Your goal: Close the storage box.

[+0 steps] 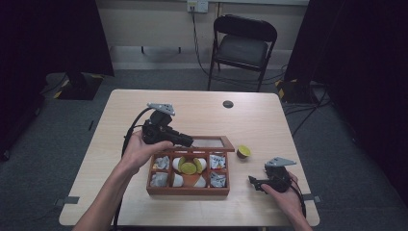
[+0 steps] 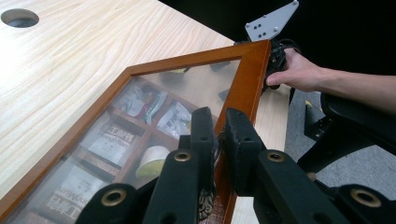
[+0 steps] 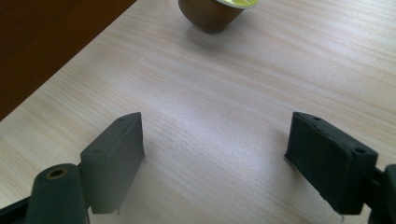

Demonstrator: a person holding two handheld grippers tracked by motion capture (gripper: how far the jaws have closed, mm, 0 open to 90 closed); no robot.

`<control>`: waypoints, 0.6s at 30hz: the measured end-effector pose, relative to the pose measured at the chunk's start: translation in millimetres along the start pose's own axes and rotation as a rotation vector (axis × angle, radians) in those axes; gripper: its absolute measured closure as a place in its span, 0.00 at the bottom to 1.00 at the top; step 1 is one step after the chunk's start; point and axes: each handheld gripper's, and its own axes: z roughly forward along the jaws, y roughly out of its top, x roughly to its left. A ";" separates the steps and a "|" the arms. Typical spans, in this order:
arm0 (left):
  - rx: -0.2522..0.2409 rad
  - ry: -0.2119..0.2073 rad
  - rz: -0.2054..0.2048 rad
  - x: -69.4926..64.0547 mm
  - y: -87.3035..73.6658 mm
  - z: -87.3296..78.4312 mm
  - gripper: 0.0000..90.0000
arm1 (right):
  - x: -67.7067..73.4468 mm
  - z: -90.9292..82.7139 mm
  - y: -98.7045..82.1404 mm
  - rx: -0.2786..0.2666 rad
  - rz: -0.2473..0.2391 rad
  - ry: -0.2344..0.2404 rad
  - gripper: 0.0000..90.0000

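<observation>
We see a pale wood-grain bench (image 1: pixel 144 103) carrying a shallow brown wooden box (image 1: pixel 187 188) divided into small square compartments. These hold crinkled foil sachets (image 1: pixel 218 160) and rounded capsules (image 1: pixel 188 168) with yellow-green tops. The box's lid (image 2: pixel 140 100), a glossy reddish-brown frame around a cloudy clear pane, stands tilted up from the far side of the box. Our left claw (image 2: pixel 218 140) pinches the frame's edge between its matte black, blocky jaws. Our right claw (image 3: pixel 215 154) rests low on the bench just right of the box, its jaws spread with bare wood between them. Beyond it sits one loose capsule (image 3: pixel 212 11), a bronze cone with a yellow-green foil top, apart from the box.
</observation>
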 end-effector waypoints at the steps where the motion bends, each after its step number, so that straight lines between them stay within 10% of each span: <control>1: 0.002 0.000 0.002 0.0 -0.2 0.1 0.92 | 0.4 0.2 -0.2 0.000 -0.006 -0.004 0.20; 18: 0.049 -0.015 0.040 -5.9 -7.9 7.0 0.92 | 1.2 1.4 -0.6 -0.009 -0.015 -0.014 0.20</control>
